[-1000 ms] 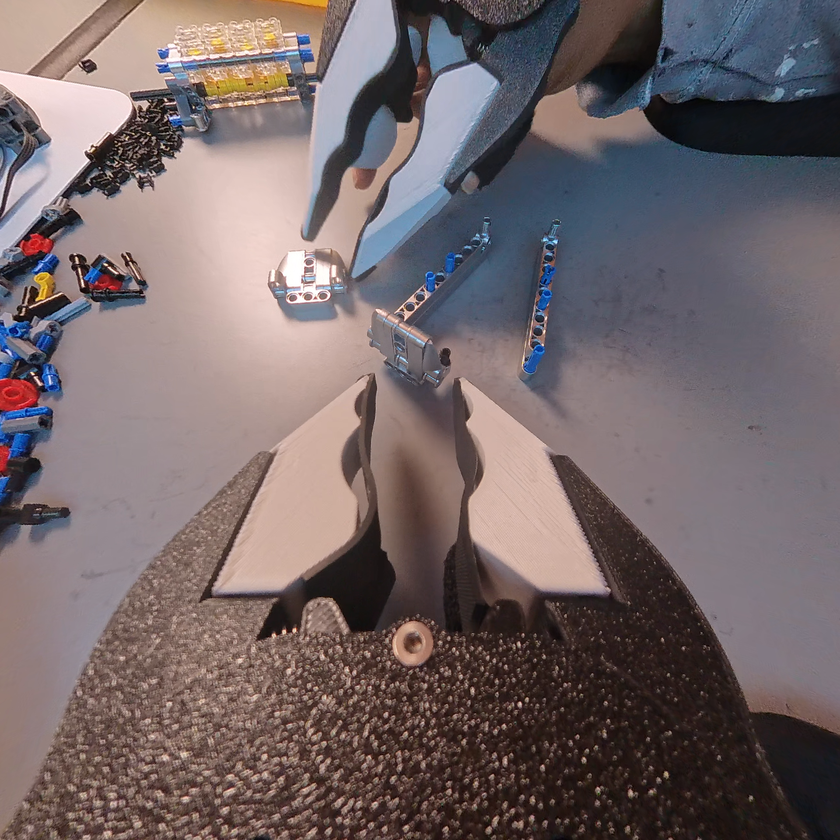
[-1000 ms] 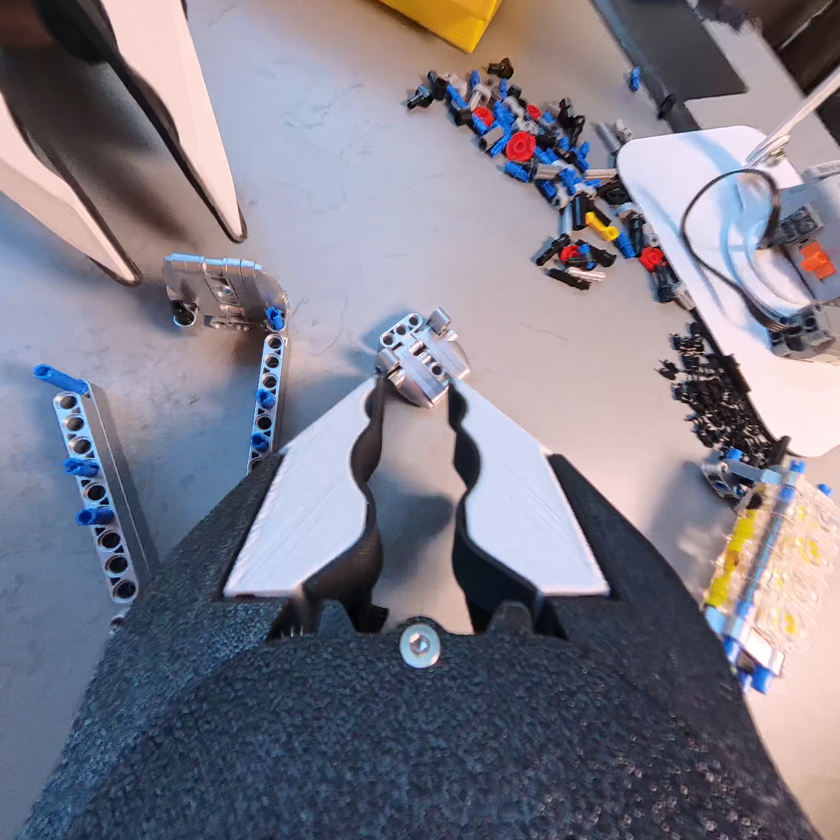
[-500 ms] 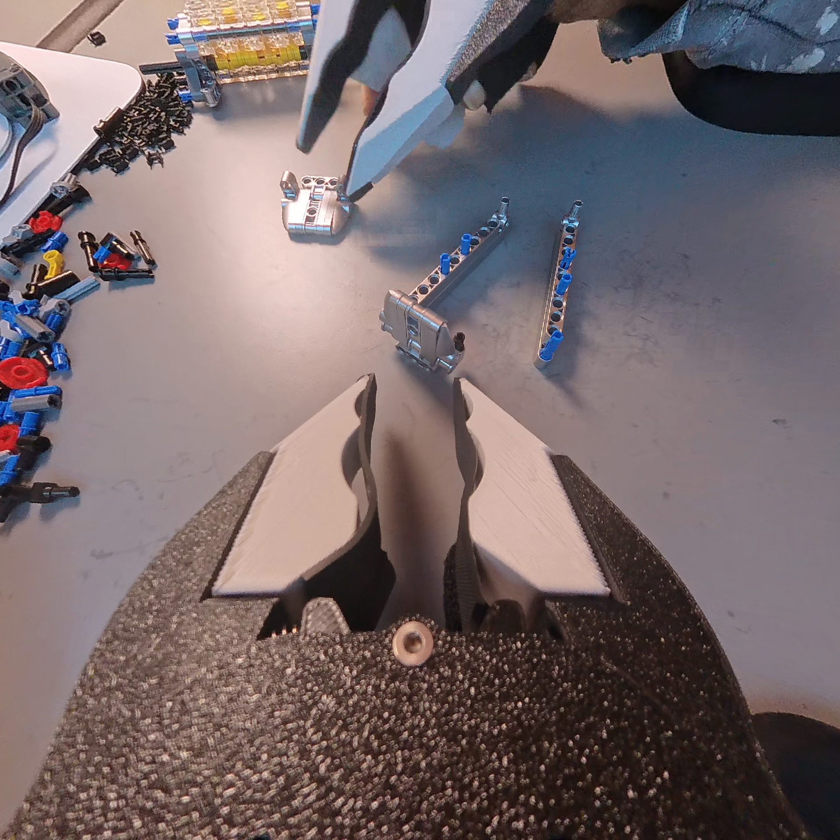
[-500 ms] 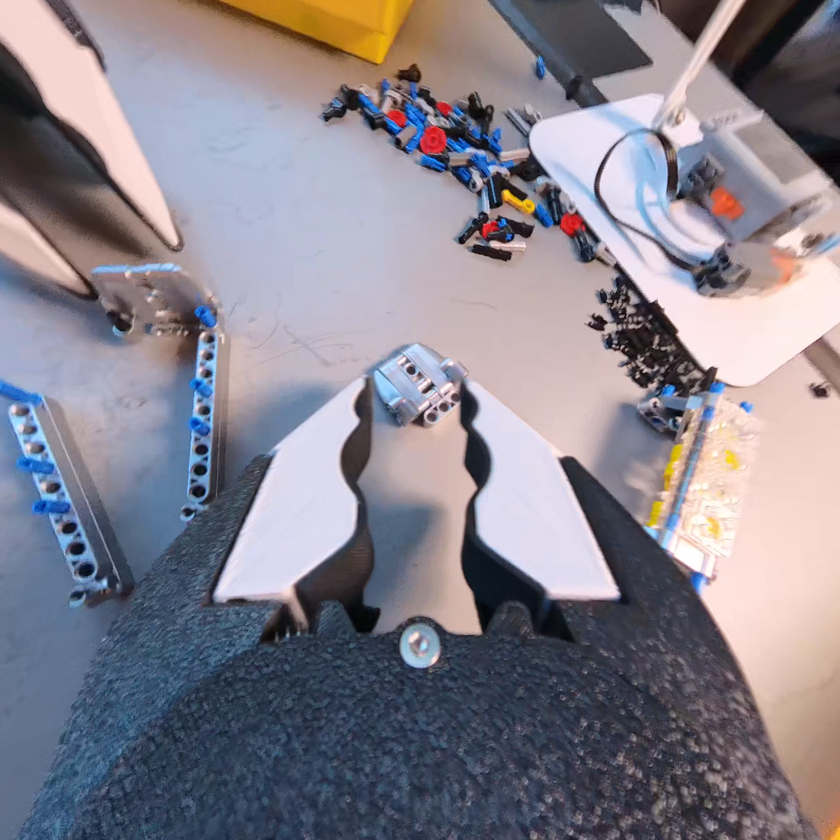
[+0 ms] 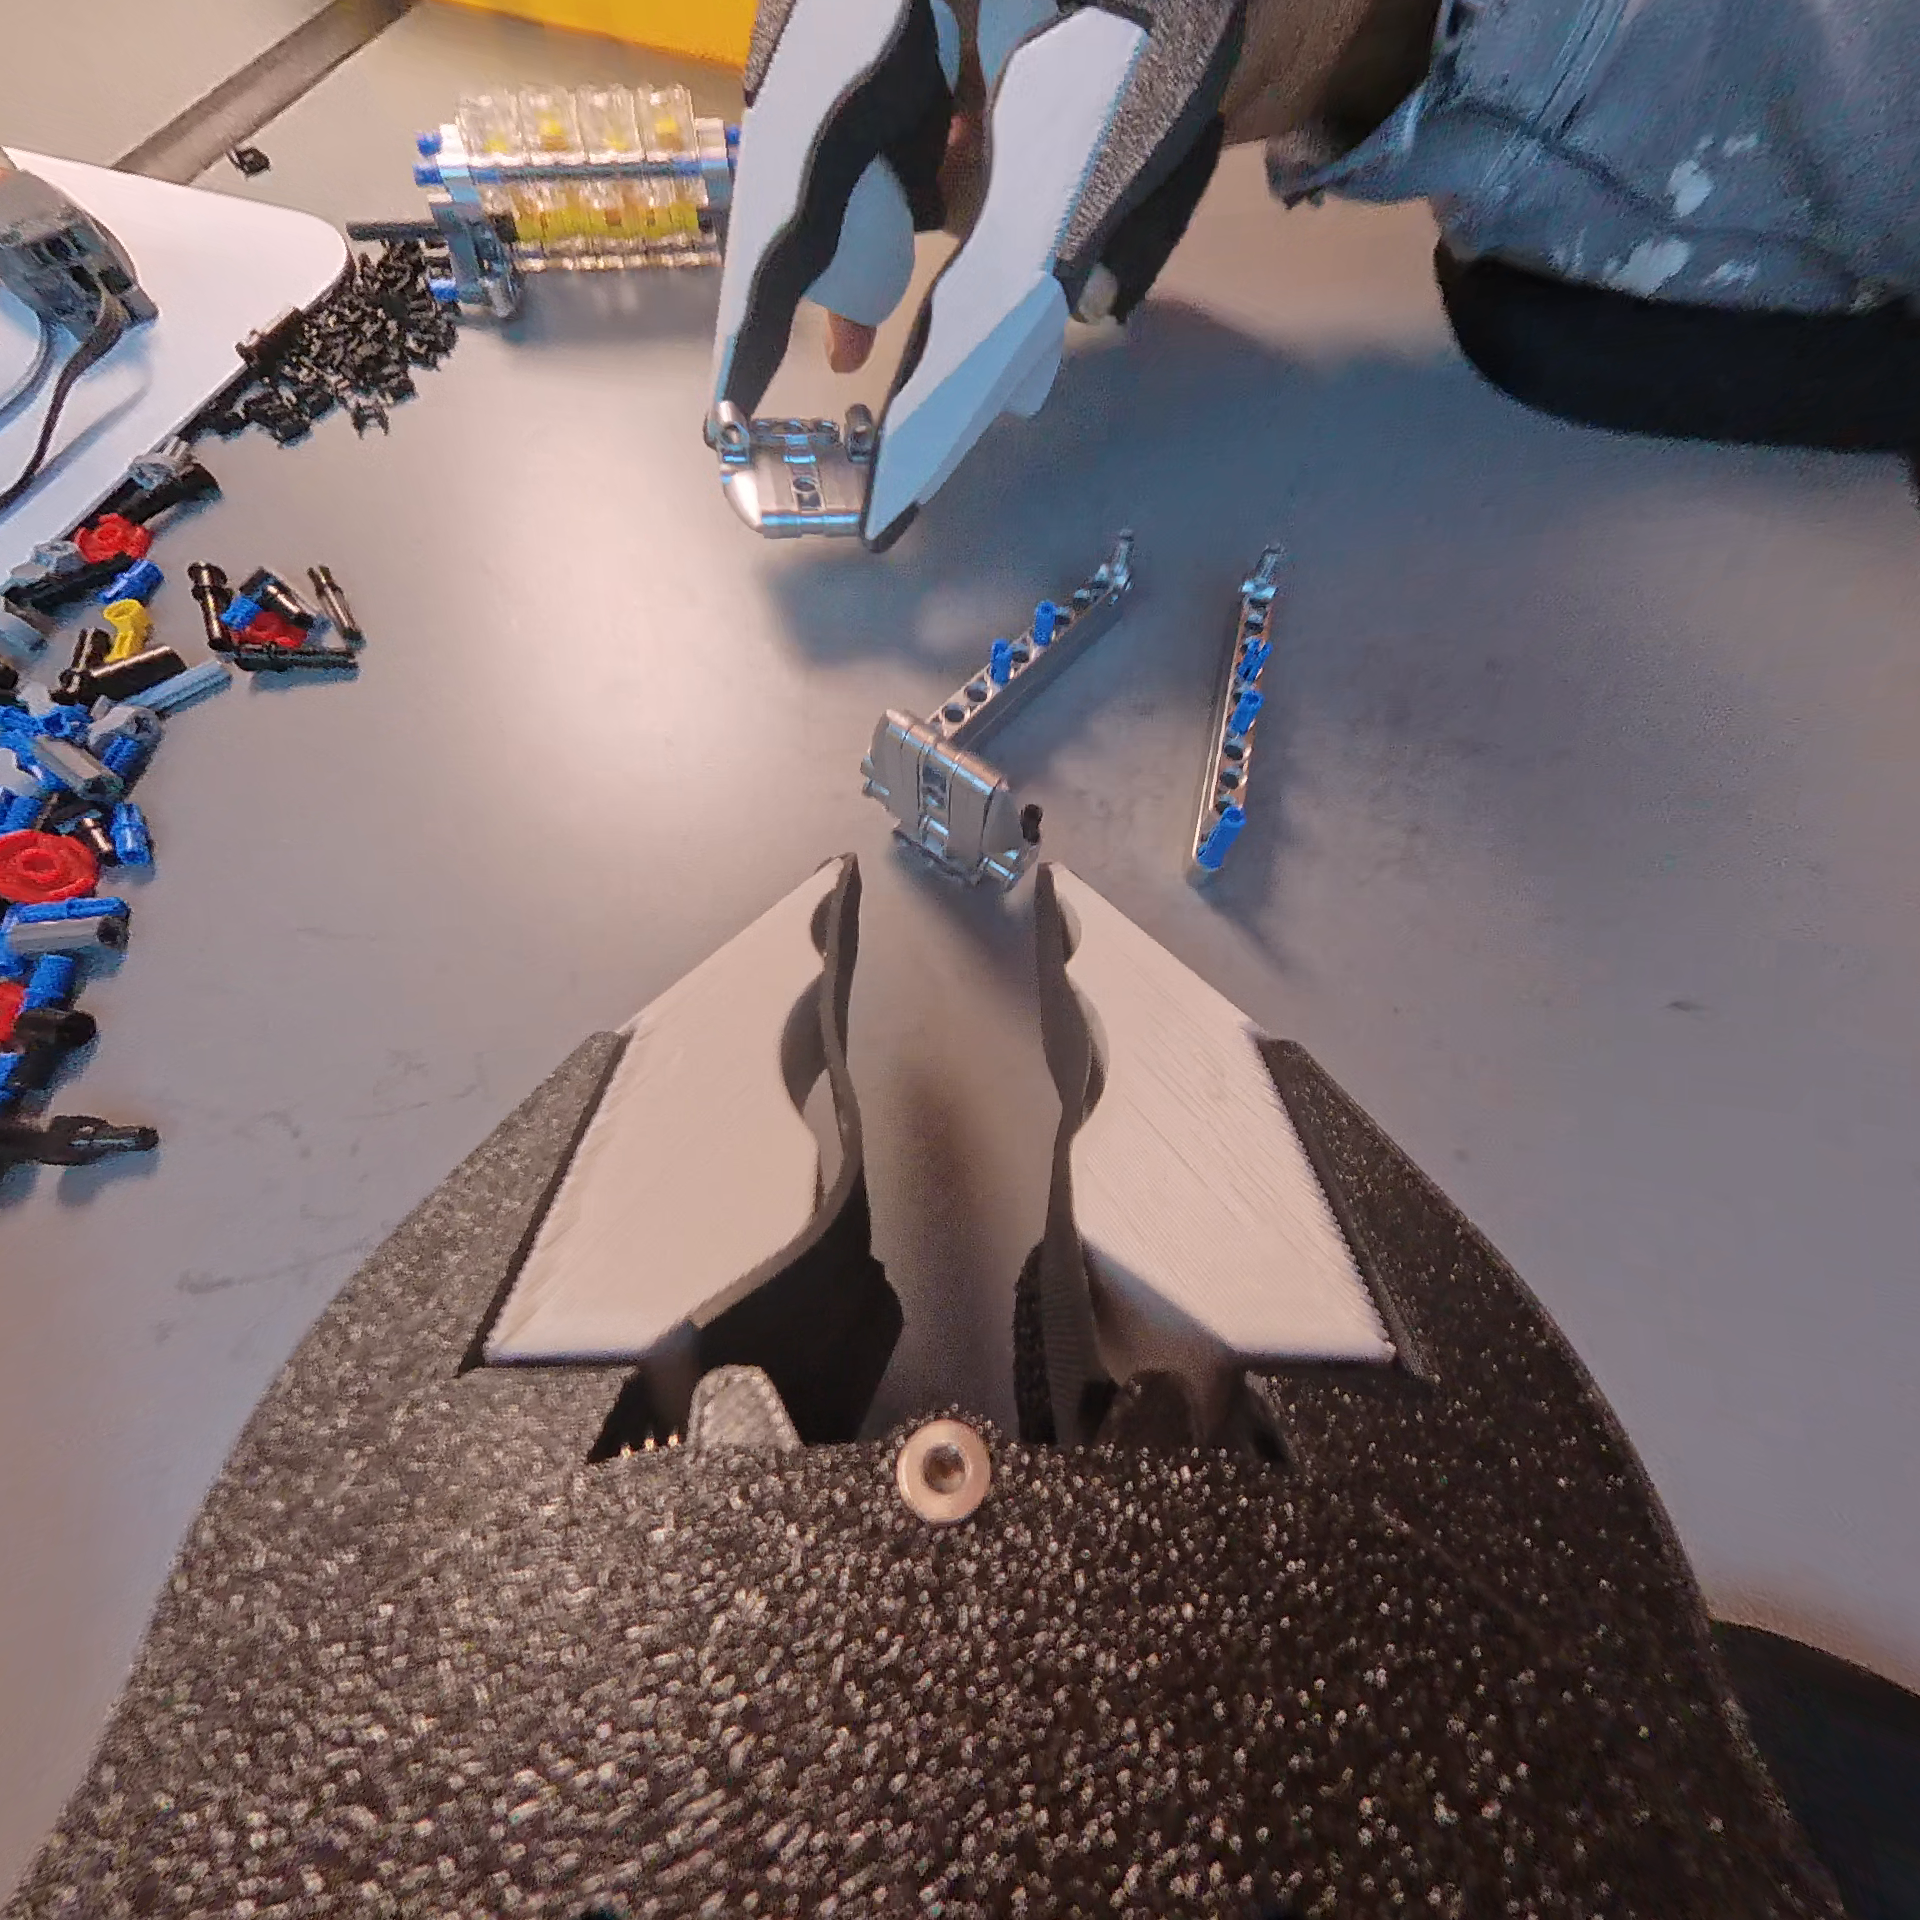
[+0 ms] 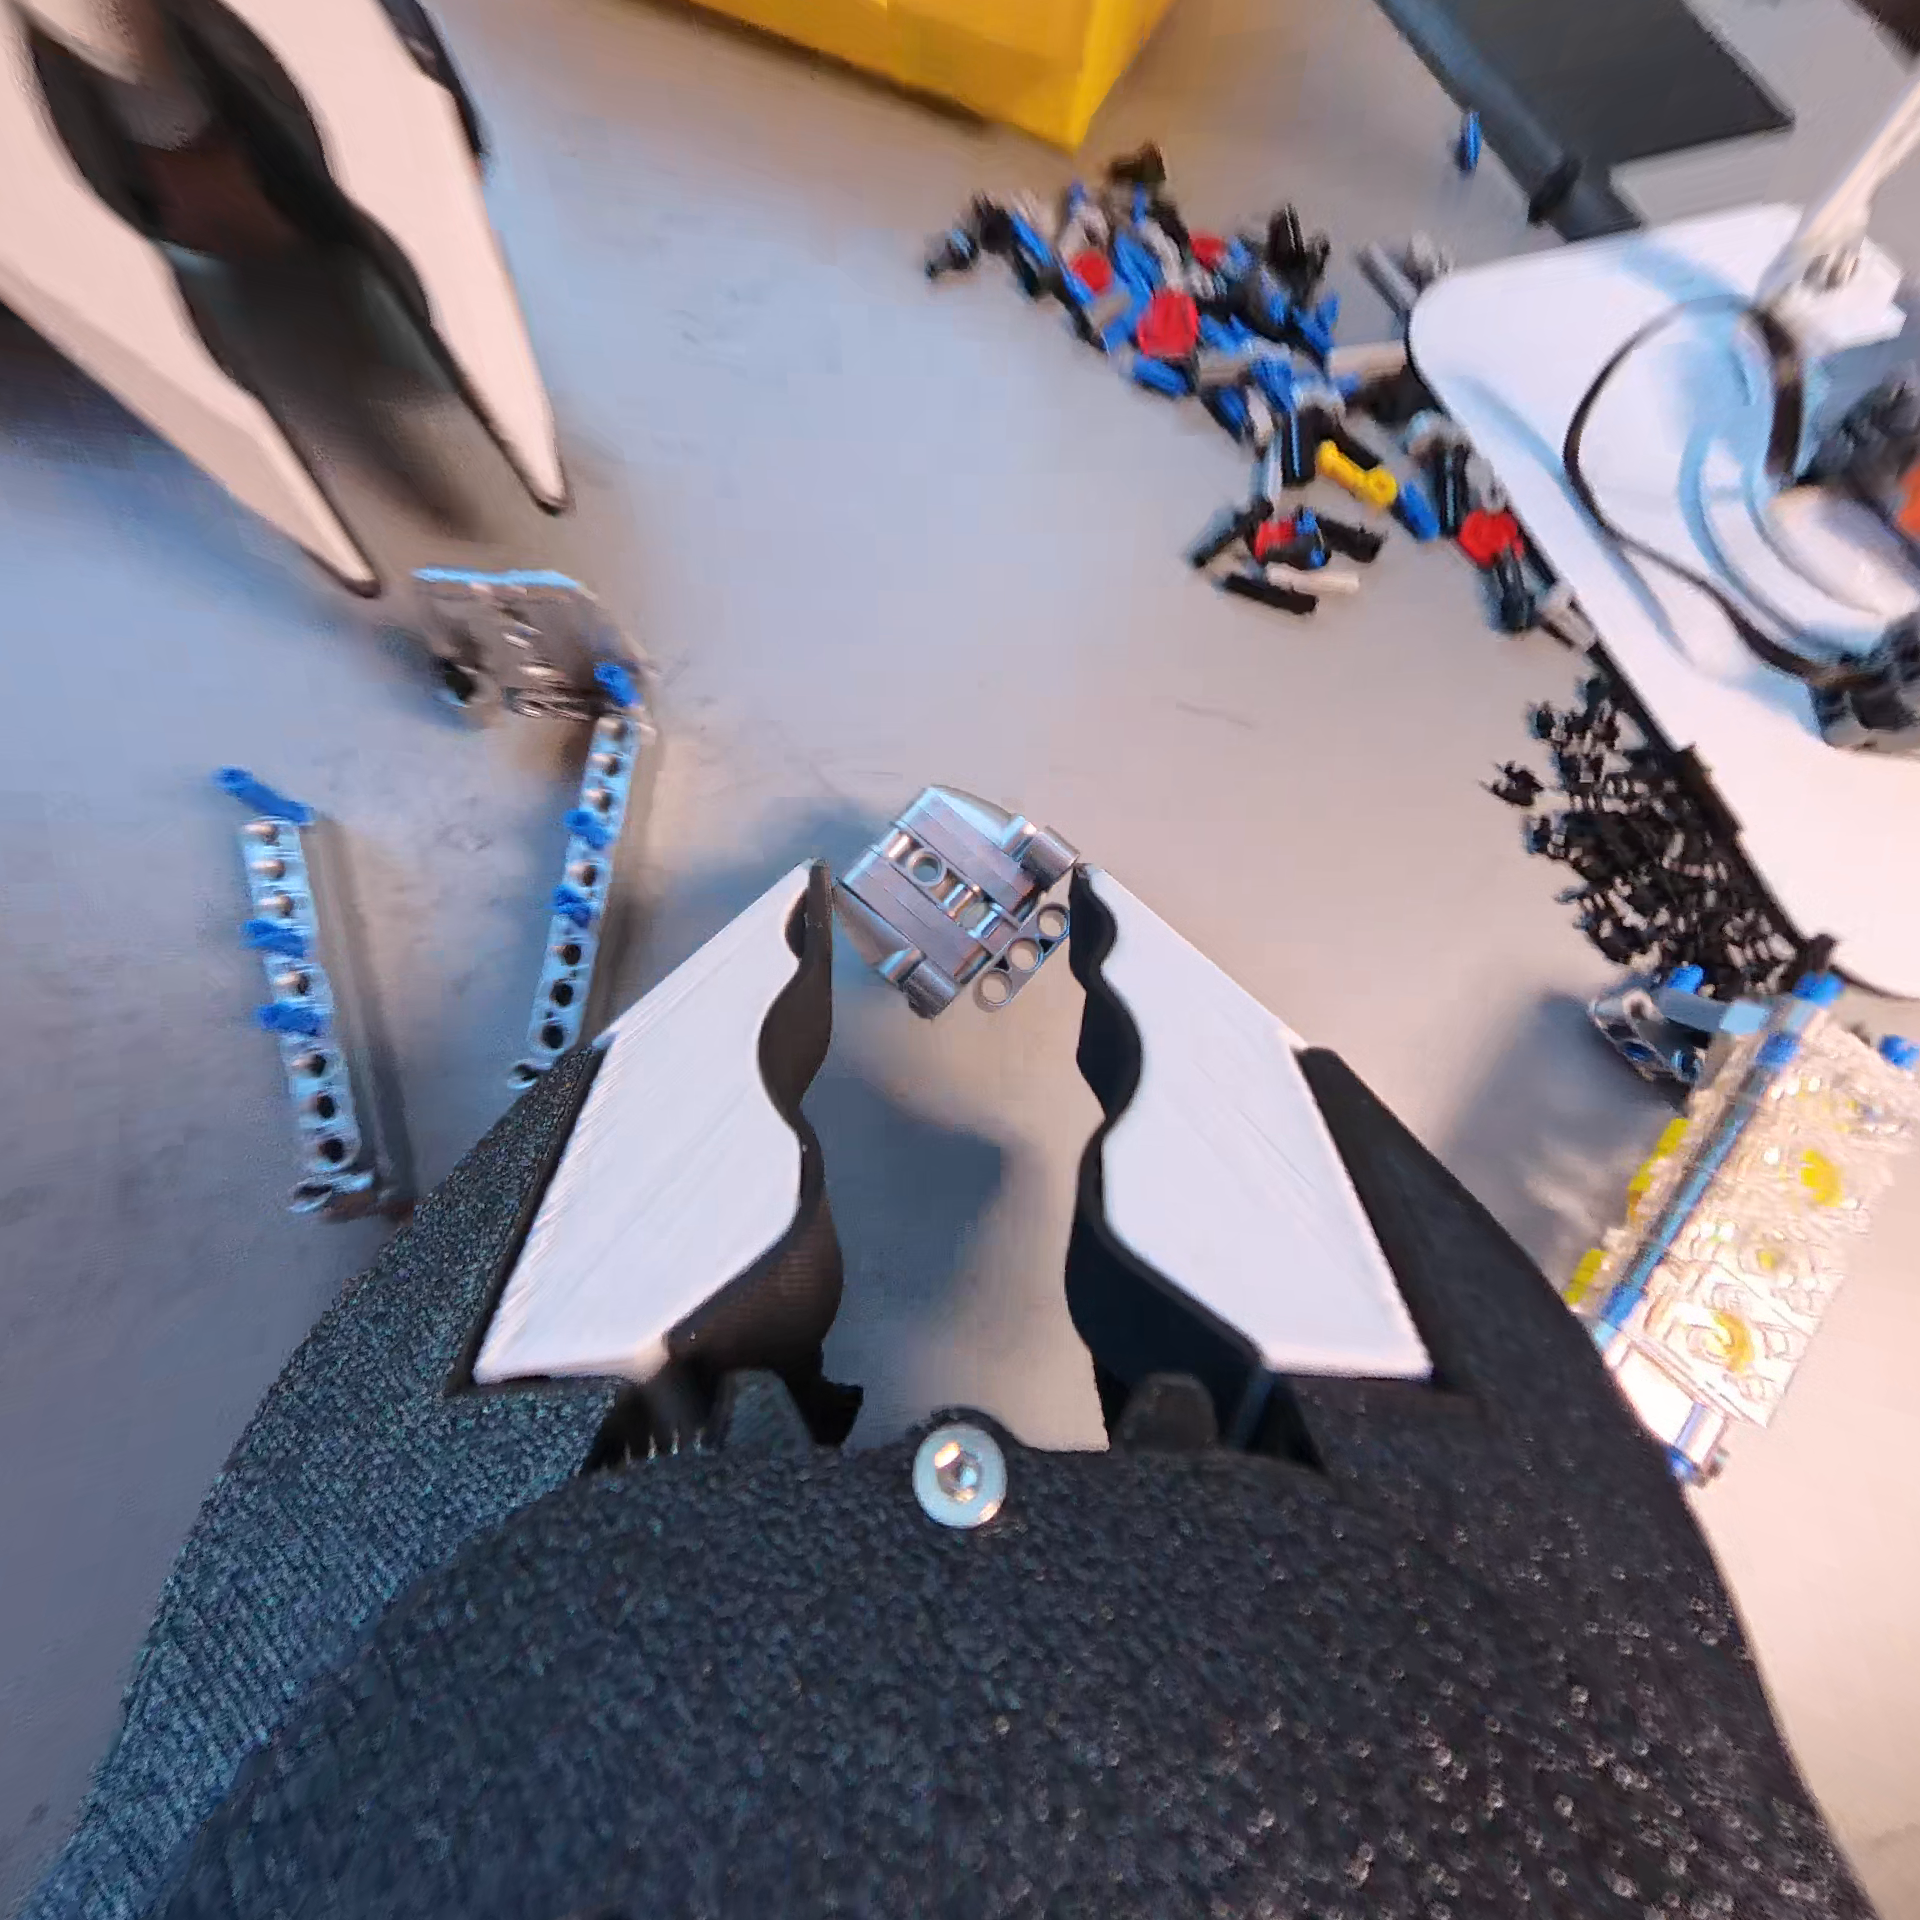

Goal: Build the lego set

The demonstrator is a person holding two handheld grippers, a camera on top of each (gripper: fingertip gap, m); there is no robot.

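Silver plastic shows between the white fingers of the right gripper [image 6: 948, 883], which clasps a curved, hole-pierced silver panel [image 6: 961, 914] lifted clear of the grey counter [image 5: 1558, 1039]. The left gripper [image 5: 945, 878] hangs spread and empty, its tips just short of a second silver panel [image 5: 948, 805] joined to the end of a perforated silver beam [image 5: 1023, 670]. A second such beam [image 5: 1234, 717] lies apart to that one's side; both are studded with blue pegs. Farther out on the counter lie a scatter of small blue, black and red pieces [image 5: 73, 790], a heap of black pins [image 5: 332, 338], a clear-and-yellow block assembly [image 5: 592, 187] and a white board [image 5: 187, 301].
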